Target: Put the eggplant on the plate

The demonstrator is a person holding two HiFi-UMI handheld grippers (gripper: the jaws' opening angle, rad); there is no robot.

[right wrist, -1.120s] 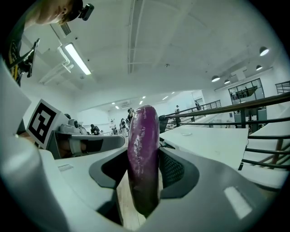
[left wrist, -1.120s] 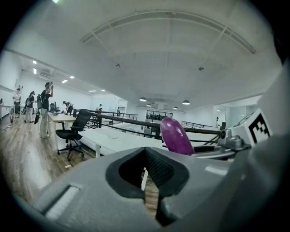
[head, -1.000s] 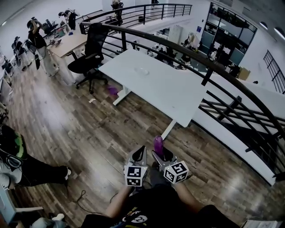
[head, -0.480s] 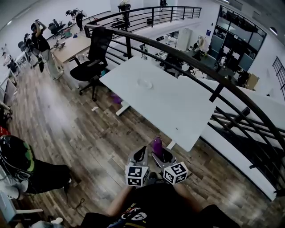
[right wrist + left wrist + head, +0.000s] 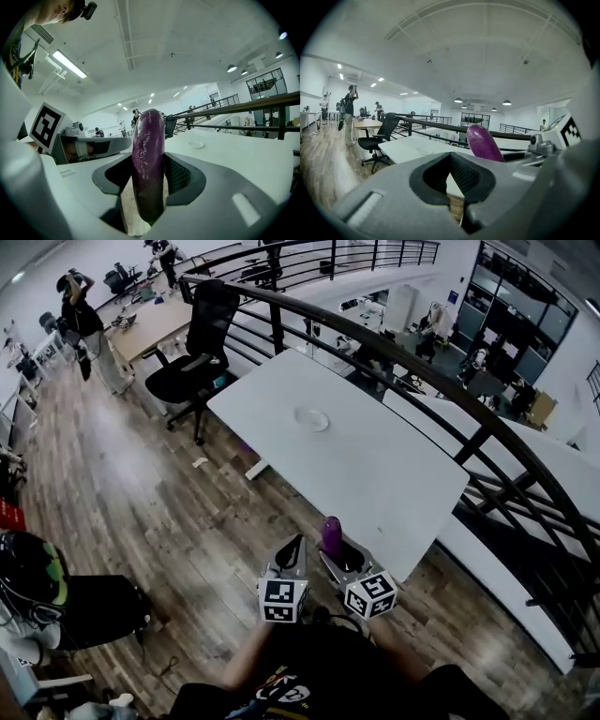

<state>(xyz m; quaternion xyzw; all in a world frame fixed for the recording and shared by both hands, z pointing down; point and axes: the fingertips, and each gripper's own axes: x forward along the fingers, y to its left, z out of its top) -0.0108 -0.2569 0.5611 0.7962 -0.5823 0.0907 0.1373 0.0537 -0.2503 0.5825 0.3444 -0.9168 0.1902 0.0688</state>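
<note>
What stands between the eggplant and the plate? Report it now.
Nothing visible. The right tongs hold the eggplant upright by the white table's near edge, and only bare tabletop lies between it and the plate.

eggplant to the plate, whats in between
Nothing: in the head view only bare white table stretches from the eggplant to the plate. The right gripper view shows the same.
</note>
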